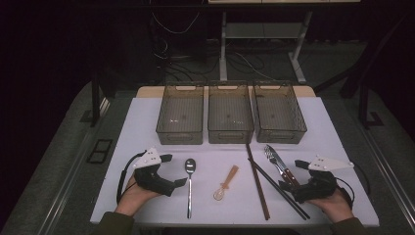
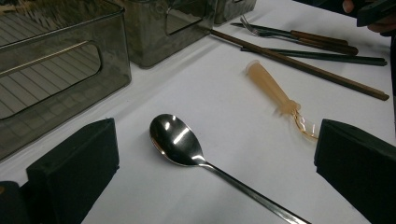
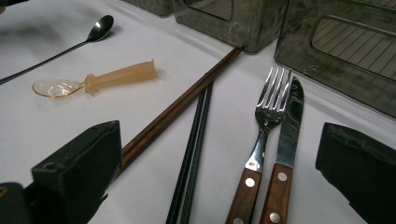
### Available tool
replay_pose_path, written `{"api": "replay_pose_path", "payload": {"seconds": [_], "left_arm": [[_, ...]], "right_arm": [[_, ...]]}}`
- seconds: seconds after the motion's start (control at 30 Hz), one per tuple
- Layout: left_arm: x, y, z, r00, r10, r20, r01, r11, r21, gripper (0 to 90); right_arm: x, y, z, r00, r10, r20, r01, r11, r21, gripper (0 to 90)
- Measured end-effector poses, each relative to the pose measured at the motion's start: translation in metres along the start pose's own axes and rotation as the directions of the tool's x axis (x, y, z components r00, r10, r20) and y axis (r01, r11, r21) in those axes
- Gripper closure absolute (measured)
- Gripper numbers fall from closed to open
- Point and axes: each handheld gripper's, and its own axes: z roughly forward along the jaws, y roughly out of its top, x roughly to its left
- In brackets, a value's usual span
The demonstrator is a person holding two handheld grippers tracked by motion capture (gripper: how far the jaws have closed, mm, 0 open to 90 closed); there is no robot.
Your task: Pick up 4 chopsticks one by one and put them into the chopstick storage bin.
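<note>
Right now both grippers rest low on the white table point(image 1: 147, 127), jaws spread wide and holding nothing. Looking along the left gripper point(image 2: 205, 172), the steel spoon point(image 2: 175, 140) lies on the table between its jaws, bowl pointing toward the three grey bins point(image 1: 230, 117). The right gripper point(image 3: 219, 177) sits over the wooden handles of the fork point(image 3: 266, 126) and the knife point(image 3: 288, 126), which lie side by side, touching. Just beside them lie brown chopsticks point(image 3: 182, 102) and black chopsticks point(image 3: 194, 149), with a small amber plastic spoon point(image 3: 100, 79) farther off.
</note>
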Motion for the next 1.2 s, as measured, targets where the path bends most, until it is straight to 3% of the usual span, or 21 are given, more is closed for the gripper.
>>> {"api": "replay_pose_path", "payload": {"seconds": [0.4,0.67,0.97,1.0,1.2], "left_arm": [[0.001,-0.002,0.001,1.0,0.003,-0.005,-0.002,0.9999,0.016,0.0],[0.001,-0.002,0.002,1.0,0.001,-0.006,-0.001,0.9998,0.017,0.0],[0.0,-0.003,0.003,1.0,0.006,-0.007,-0.005,0.9998,0.021,0.0],[0.001,-0.003,0.003,1.0,0.004,-0.007,-0.004,0.9997,0.022,0.0],[0.0,-0.003,0.003,1.0,0.007,-0.007,-0.007,0.9998,0.021,0.0]], "right_arm": [[0.001,0.01,0.001,0.9997,0.024,-0.007,-0.024,1.0,-0.01,3.9],[0.001,0.022,0.006,0.999,0.028,0.035,-0.028,1.0,0.003,26.6],[0.003,0.034,0.017,0.9995,0.017,0.028,-0.017,0.999,0.03,48.8],[0.004,0.037,0.023,0.9997,0.007,0.025,-0.008,0.999,0.047,55.0],[0.004,0.044,0.04,0.9998,-0.016,0.014,0.014,0.997,0.079,70.6]]}}
